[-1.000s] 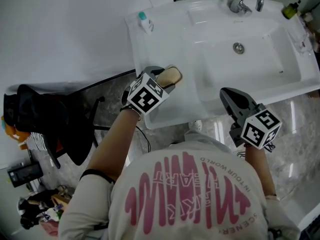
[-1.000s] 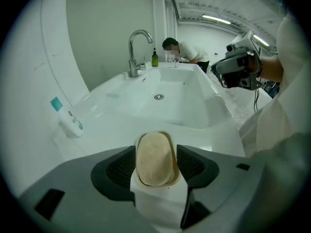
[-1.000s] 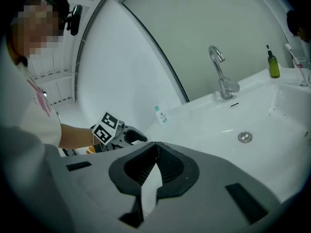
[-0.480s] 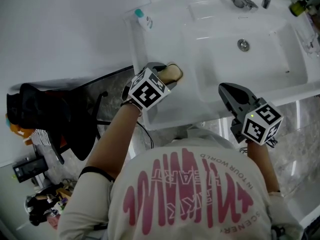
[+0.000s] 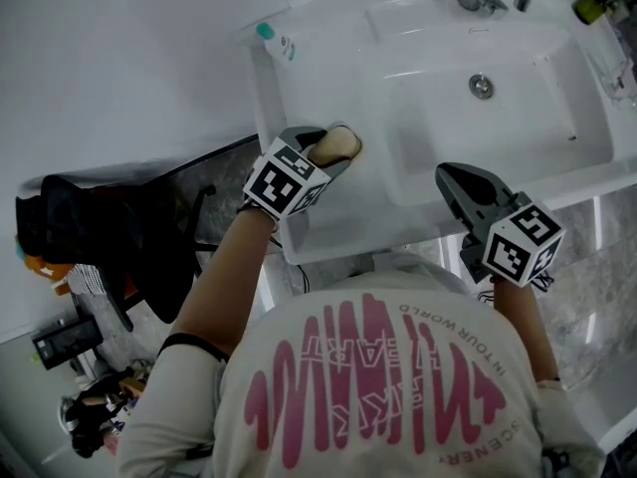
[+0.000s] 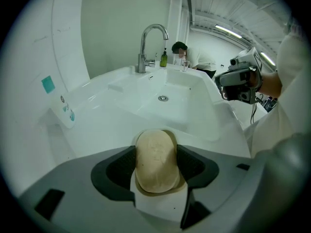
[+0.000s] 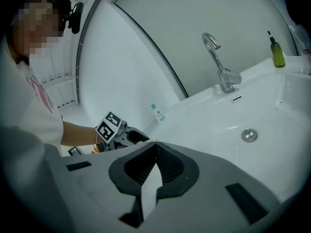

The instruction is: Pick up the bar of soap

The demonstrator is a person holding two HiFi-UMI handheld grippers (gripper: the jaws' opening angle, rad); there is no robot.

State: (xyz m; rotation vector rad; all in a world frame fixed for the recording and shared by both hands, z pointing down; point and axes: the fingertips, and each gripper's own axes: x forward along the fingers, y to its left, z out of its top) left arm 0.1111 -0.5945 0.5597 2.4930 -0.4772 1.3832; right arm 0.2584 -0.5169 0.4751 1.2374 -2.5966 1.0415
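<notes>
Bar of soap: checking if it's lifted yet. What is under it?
The white sink ledge lies below the bar of soap, held between the left gripper's jaws. The soap covers its own underside, so contact cannot be seen.

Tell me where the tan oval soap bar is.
Head view, left of centre: the tan oval soap bar sits clamped in the left gripper over the left ledge of the white sink.

We counted one bar of soap (image 6: 155, 161), one sink (image 5: 542, 162), one tap (image 6: 147, 47) and one drain (image 5: 481, 85). There were two bottles, one green bottle (image 7: 277, 52) and one white bottle (image 5: 279, 42) with a teal cap, and two sets of tongs, the left tongs (image 5: 322, 151) and the right tongs (image 5: 456, 179).
</notes>
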